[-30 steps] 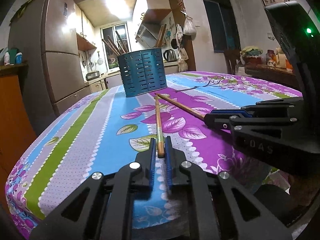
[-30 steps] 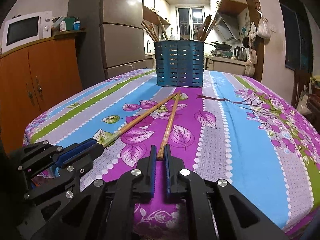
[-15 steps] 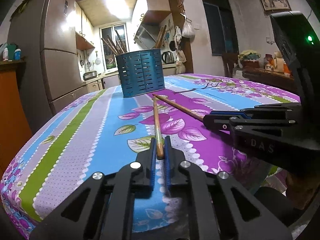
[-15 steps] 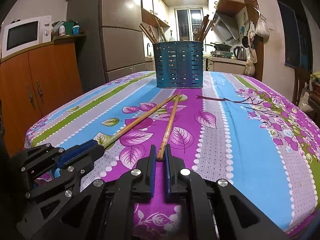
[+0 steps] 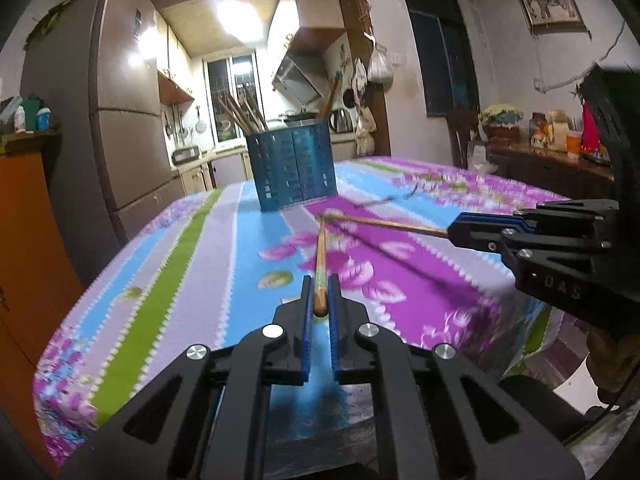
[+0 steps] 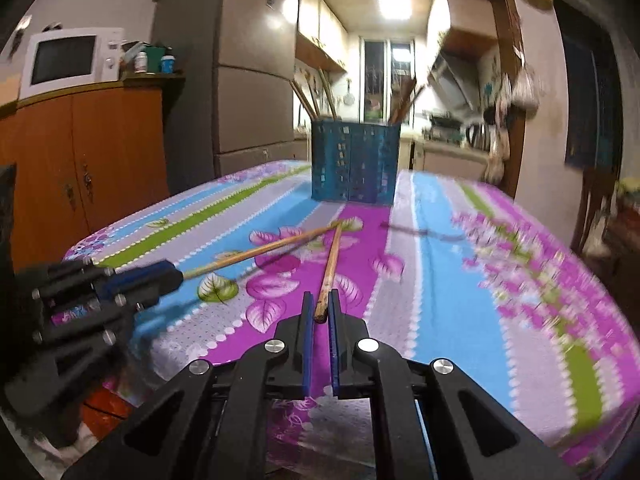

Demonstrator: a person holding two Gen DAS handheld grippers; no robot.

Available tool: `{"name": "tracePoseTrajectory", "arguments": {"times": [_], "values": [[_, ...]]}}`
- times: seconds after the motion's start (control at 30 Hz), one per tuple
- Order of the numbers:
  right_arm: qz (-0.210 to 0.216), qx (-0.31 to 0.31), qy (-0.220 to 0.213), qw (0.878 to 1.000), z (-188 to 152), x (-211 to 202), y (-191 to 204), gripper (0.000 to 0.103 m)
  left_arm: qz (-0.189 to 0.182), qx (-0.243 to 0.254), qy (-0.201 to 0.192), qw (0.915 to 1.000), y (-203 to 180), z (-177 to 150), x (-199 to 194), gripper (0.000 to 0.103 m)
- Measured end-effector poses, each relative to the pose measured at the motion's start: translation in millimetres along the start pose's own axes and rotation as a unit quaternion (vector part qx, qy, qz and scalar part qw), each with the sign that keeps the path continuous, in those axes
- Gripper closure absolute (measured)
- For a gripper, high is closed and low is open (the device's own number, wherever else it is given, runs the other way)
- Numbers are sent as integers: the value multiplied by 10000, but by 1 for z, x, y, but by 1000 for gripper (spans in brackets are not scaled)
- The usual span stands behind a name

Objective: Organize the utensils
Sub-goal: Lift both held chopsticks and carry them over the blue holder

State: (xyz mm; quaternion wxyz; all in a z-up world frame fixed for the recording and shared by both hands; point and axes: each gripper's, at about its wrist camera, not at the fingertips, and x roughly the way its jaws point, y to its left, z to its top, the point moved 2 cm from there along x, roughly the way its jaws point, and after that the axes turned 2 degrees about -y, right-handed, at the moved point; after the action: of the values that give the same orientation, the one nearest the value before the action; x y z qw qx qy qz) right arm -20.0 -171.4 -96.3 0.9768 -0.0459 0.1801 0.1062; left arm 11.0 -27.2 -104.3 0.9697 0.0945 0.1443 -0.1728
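Note:
My left gripper point(image 5: 319, 300) is shut on the near end of a wooden chopstick point(image 5: 320, 264) and holds it lifted off the floral tablecloth point(image 5: 180, 264). My right gripper point(image 6: 319, 312) is shut on a second wooden chopstick point(image 6: 331, 264), also lifted. The two far tips cross ahead of the grippers. The right gripper shows in the left wrist view point(image 5: 480, 232), and the left gripper shows in the right wrist view point(image 6: 160, 276). A blue slotted utensil holder point(image 5: 292, 168) with several chopsticks stands upright at the far middle of the table, also in the right wrist view point(image 6: 354, 160).
A tall fridge point(image 6: 248, 80) and an orange cabinet point(image 6: 80, 168) with a microwave point(image 6: 68, 60) stand left of the table. A wooden sideboard point(image 5: 552, 168) with jars stands at the right. The table's near edge drops off just under both grippers.
Both grippers have risen and pulled back with their chopsticks, which now hang above the cloth. The holder looks farther and lower in both views.

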Motion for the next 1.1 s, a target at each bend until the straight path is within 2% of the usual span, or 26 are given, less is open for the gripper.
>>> {"name": "tracePoseTrajectory", "arguments": {"times": [0.3,0.6,0.9,1.1], "values": [[18,21,-522,9986,43,-36,-19,95,126,17,-488,9987,4,32,-31,97],[151,223,-730,9970,85,-41,-38,95,121,-128,-753,9970,13,73,-37,97],[418,507,-393,9971,138,-16,-66,95,33,-347,-605,9976,35,125,-11,98],[607,954,-128,9935,163,-1,-88,95,-80,-519,-319,9981,51,153,16,98]]}}
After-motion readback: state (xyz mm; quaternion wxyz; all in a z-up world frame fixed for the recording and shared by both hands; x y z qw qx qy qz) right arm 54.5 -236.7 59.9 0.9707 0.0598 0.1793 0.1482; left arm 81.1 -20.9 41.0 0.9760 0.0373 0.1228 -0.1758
